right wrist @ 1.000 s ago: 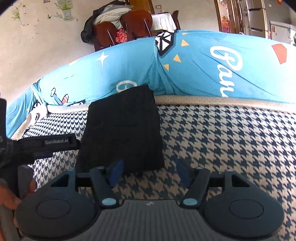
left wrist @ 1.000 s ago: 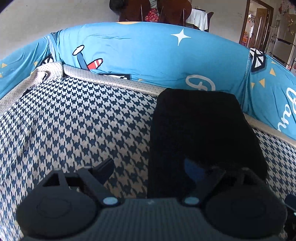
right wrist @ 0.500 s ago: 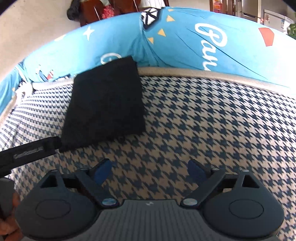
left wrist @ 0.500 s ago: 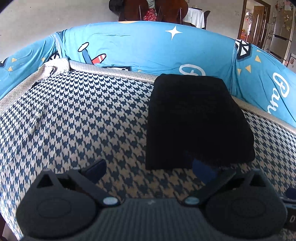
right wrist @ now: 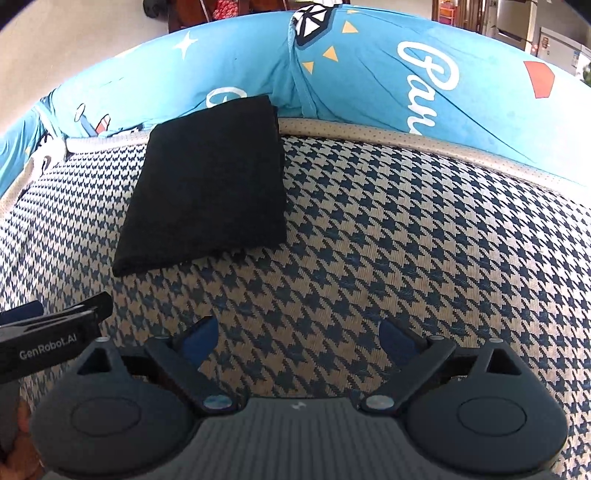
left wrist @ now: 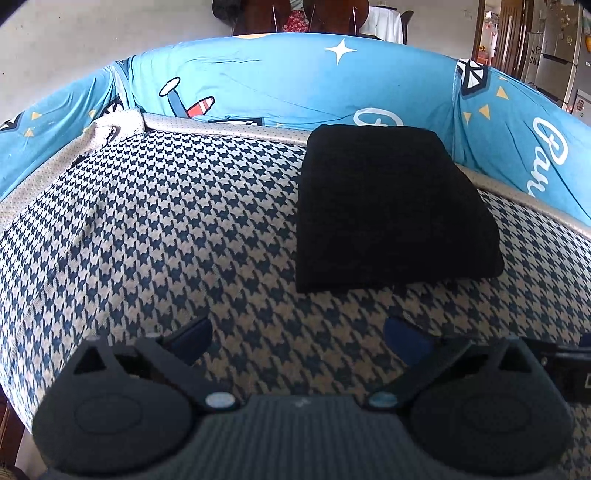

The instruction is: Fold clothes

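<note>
A folded black garment (left wrist: 391,210) is lying flat on the houndstooth-patterned surface (left wrist: 166,236), its far end touching the blue printed cushion (left wrist: 280,85) that is walling the surface along the back and both sides. A pale dotted piping strip (left wrist: 221,127) is running along the foot of that cushion.

The left gripper (left wrist: 297,334) is hovering short of the garment's near edge, which is lying ahead and slightly right of its jaws; the jaws are standing wide and holding nothing. The right gripper (right wrist: 297,332) is also standing wide and empty, with the garment (right wrist: 207,192) ahead and well to the left of its jaws. In the right wrist view the left gripper (right wrist: 70,317) is showing at the left margin, near the garment's near left corner.

Nothing is lying between either pair of jaws and the garment. Open patterned surface is extending left of the left jaws and ahead and right of the right jaws up to the cushion. Chairs (left wrist: 295,16) are standing beyond the cushion.
</note>
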Demonstrator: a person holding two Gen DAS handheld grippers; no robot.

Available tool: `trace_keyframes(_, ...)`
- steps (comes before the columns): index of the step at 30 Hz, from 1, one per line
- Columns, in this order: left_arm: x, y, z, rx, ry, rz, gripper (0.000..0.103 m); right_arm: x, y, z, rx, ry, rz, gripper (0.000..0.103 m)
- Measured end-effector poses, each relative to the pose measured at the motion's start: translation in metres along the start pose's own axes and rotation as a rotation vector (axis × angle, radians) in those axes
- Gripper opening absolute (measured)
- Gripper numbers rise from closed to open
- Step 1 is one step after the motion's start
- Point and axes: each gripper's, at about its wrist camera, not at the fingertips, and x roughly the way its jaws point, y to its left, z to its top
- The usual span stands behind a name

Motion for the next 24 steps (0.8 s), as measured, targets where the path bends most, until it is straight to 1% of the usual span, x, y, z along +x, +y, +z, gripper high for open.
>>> trace_keyframes(7, -0.006, -0.001, -0.009, 0.013, 0.008, 0.004, 0.103, -0.001, 0.005, -0.003, -0.041, 0.004, -0.004, 0.095)
trace_keyframes(24, -0.014, -0.005, -0.009, 0.027, 0.010, 0.008, 0.103, -0.007, 0.009, -0.004, -0.068, 0.006, -0.017, 0.095)
